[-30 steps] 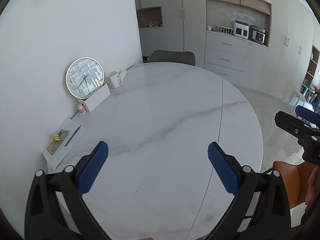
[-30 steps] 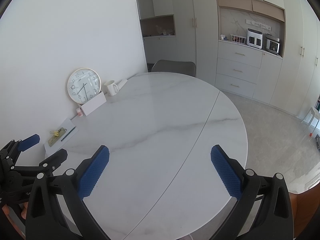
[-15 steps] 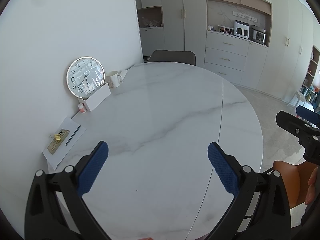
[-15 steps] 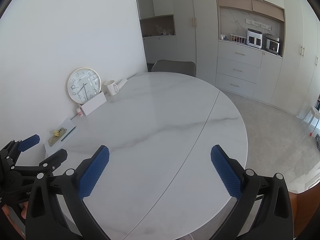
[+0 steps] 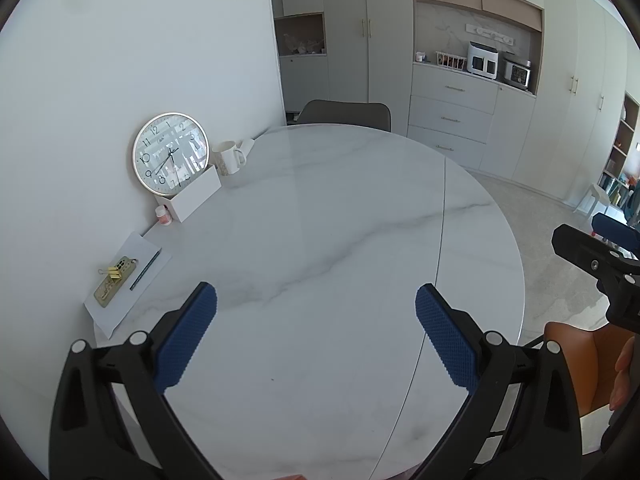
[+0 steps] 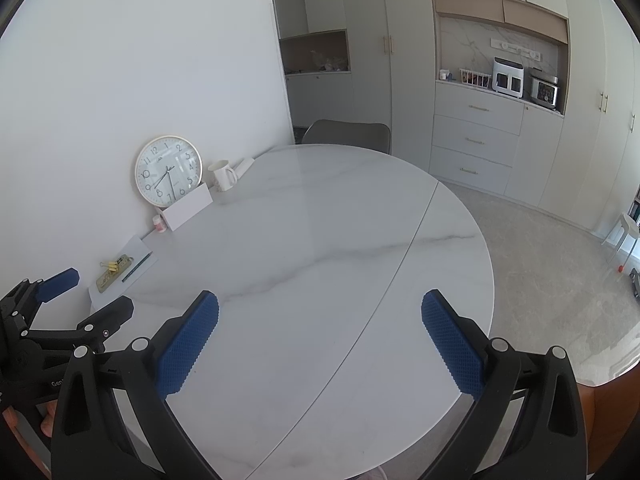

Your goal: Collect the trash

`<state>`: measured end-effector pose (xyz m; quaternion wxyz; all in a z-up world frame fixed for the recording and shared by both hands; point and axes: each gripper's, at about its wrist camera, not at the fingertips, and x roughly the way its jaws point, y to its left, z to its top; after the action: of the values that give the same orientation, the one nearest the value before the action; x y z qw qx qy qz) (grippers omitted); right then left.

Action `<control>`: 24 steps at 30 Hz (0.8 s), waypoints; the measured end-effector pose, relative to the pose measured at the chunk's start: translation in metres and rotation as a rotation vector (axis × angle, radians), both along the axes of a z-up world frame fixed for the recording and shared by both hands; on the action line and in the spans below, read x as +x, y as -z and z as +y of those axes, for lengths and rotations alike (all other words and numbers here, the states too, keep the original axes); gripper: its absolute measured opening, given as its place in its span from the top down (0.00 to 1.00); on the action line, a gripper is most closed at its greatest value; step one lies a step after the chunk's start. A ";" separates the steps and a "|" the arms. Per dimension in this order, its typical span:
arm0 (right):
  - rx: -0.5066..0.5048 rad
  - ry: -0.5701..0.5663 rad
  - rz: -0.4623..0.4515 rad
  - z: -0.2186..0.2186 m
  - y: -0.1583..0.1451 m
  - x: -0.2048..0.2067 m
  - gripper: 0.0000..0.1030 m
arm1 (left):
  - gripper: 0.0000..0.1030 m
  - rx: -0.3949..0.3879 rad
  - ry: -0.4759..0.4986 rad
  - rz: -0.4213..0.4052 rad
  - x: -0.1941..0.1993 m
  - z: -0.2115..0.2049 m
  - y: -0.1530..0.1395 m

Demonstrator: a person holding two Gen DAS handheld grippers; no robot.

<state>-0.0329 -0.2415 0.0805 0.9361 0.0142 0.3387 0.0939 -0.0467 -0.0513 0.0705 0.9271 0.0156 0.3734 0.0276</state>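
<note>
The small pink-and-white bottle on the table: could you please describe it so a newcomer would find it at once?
Start at the round wall clock leaning against the wall on the marble table. A white box stands before it, and the small bottle sits at the box's near end against the wall. It is the only pinkish item, far shorter than the white mug beyond.

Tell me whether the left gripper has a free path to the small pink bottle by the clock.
Probably yes. The left gripper is open and empty, and bare table lies between it and the pink bottle, which stands close against the white box.
</note>
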 end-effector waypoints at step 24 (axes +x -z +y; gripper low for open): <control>-0.005 0.011 0.006 -0.001 -0.002 -0.003 0.02 | 0.07 -0.002 0.039 -0.024 0.005 -0.009 0.001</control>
<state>-0.0362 -0.2425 0.0822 0.9356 0.0141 0.3416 0.0879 -0.0421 -0.0602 0.0695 0.9319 0.0217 0.3620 0.0092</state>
